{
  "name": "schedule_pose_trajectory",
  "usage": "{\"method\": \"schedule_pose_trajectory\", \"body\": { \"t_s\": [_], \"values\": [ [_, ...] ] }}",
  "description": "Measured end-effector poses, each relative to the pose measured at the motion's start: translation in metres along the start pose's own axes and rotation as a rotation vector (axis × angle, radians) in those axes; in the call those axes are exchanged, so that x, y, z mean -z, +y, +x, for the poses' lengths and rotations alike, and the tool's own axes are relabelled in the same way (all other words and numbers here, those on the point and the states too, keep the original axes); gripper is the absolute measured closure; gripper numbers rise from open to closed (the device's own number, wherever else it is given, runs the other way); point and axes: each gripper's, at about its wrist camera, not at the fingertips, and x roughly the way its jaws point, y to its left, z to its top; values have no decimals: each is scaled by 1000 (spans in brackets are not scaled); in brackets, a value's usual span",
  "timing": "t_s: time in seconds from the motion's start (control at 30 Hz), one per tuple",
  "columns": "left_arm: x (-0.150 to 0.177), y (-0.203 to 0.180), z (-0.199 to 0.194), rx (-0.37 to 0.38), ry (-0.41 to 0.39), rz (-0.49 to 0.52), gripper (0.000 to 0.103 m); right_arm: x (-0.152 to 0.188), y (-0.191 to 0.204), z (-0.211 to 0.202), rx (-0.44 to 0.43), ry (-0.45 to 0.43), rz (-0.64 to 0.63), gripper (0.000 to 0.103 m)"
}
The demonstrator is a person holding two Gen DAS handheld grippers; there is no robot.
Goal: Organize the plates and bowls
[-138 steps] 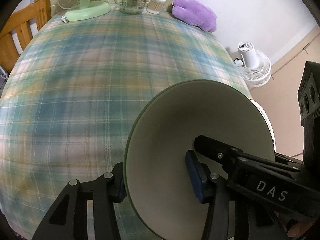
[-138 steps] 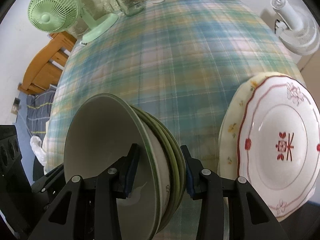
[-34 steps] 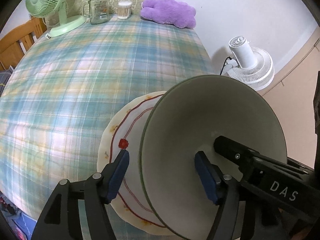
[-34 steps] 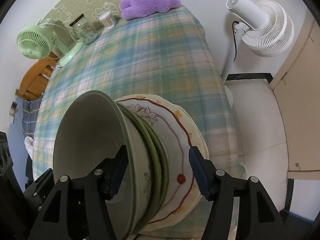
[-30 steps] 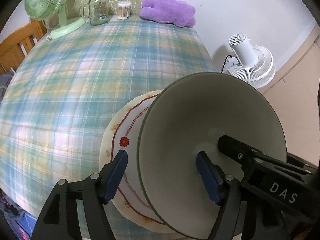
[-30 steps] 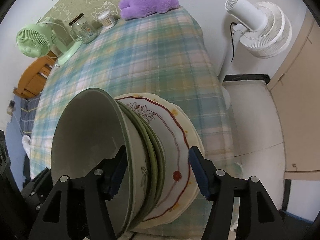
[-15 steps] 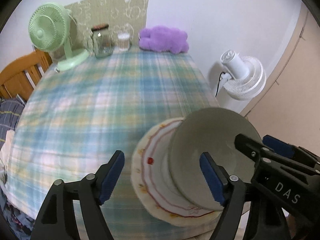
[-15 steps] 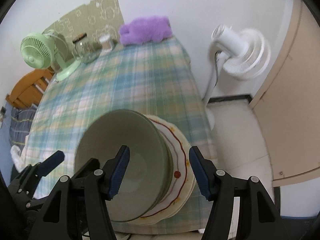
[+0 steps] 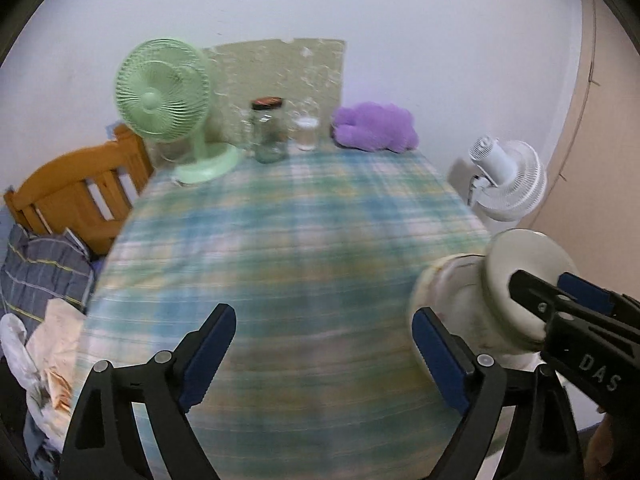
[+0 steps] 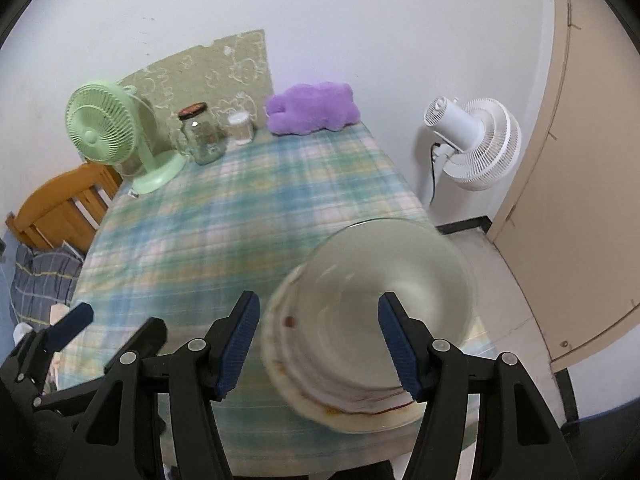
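Plaid-clothed tabletop [image 10: 240,208], blurred in both views. Stack of plates [image 10: 352,400] w/ pale green bowl [image 10: 392,280] nested on top, sitting at near right corner of tabletop, close to edge. Green fan [image 9: 164,92], glass jar [image 9: 269,132], small white container [image 9: 306,133], purple plush [image 9: 376,126] along far edge by wall. White floor fan [image 10: 476,140] beyond right side.

Left hand-held gripper [image 9: 320,356]: jaws wide, just been opening, nothing betw them, stack off to its right. Right hand-held gripper [image 10: 320,344]: jaws apart, framing stack in view, pads not touching it.
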Motion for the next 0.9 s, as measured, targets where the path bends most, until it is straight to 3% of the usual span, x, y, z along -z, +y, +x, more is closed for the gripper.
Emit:
{"method": "schedule_pose_trajectory", "body": {
  "t_s": [0.13,0.27,0.4,0.53,0.9],
  "values": [
    [11,37,-6,-23,-23,-42,10,14,29,1,-9,-17,-26,35],
    [25,61,-15,-82,-70,-50,5,29,47,-1,-35,-44,-36,25],
    [39,80,-20,-110,-84,-101,5,47,62,1,-48,-75,-88,25],
    [57,85,-23,-160,-96,-82,3,62,66,0,-44,-111,-89,24],
    [88,81,-43,-133,-131,-72,2,91,64,-17,-42,-169,-106,23]
  ]
}}
